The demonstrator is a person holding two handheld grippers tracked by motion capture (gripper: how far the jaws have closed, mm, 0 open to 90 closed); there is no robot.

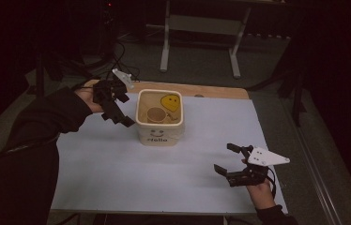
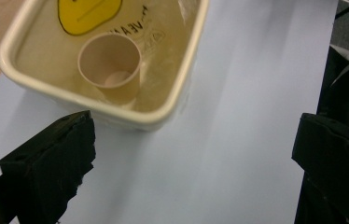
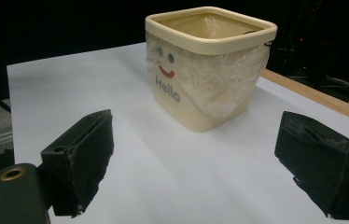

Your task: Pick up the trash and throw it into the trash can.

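A paper cup (image 2: pixel 110 65) stood upright inside the cream bin (image 1: pixel 160 132), near its front wall, beside a yellow smiley-face item (image 1: pixel 170 103) that lay toward the bin's back. The bin, lined with a clear plastic bag (image 3: pixel 219 79), sat on the white sheet (image 1: pixel 117 168) covering the table. The left gripper (image 1: pixel 117 112) hovered just beside the bin's left rim with its jaws spread wide and empty, while the right gripper (image 1: pixel 227 161) was held well apart near the table's front right corner, jaws likewise wide and holding nothing.
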